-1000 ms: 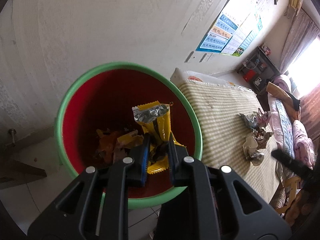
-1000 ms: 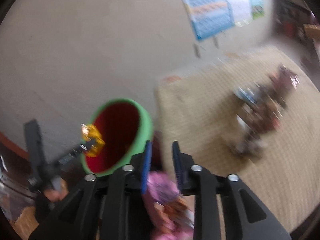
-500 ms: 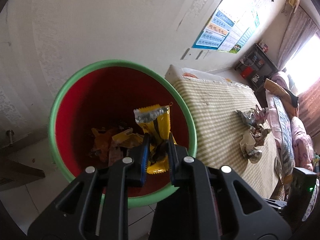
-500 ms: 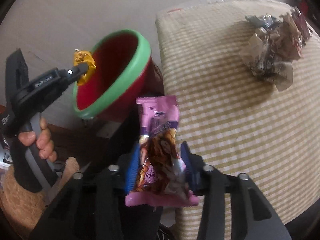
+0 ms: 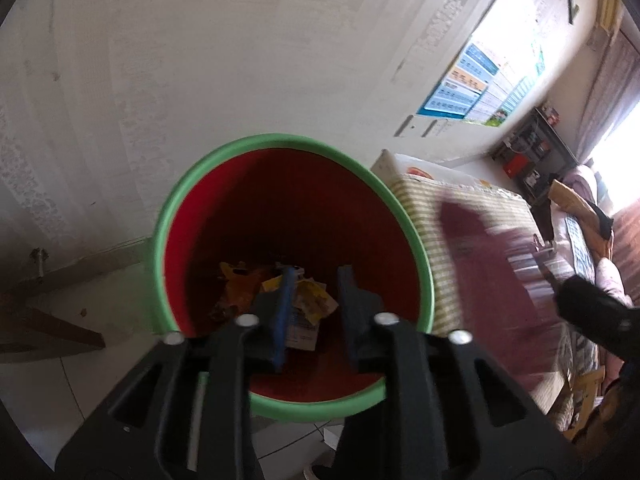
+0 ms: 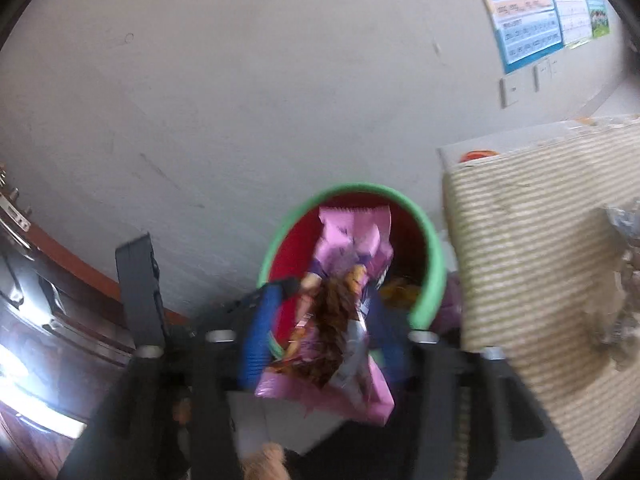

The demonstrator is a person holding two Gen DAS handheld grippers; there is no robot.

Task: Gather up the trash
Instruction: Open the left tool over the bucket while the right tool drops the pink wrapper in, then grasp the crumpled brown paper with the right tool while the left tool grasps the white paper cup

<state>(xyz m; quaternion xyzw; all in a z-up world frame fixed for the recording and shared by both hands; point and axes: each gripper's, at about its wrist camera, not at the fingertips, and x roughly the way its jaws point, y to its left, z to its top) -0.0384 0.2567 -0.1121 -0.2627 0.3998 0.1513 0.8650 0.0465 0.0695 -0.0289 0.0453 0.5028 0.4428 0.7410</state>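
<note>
A red bin with a green rim (image 5: pixel 224 168) stands against the wall beside the table; it also shows in the right wrist view (image 6: pixel 434 256). Several yellow wrappers (image 5: pixel 308 300) lie at its bottom. My left gripper (image 5: pixel 314 312) is open and empty over the bin's mouth. My right gripper (image 6: pixel 320 344) is shut on a pink snack wrapper (image 6: pixel 344 316) and holds it over the bin's near rim. In the left wrist view the wrapper is a dark blurred streak (image 5: pixel 492 280) at the right.
A table with a striped cloth (image 6: pixel 532 248) stands to the right of the bin, with a pile of crumpled wrappers (image 6: pixel 628 280) on it. A plain wall is behind the bin. A dark wooden cabinet (image 6: pixel 40 320) is at the left.
My left gripper opened and the yellow wrapper dropped into the bin. My right gripper swung from the table side to above the bin with the pink wrapper.
</note>
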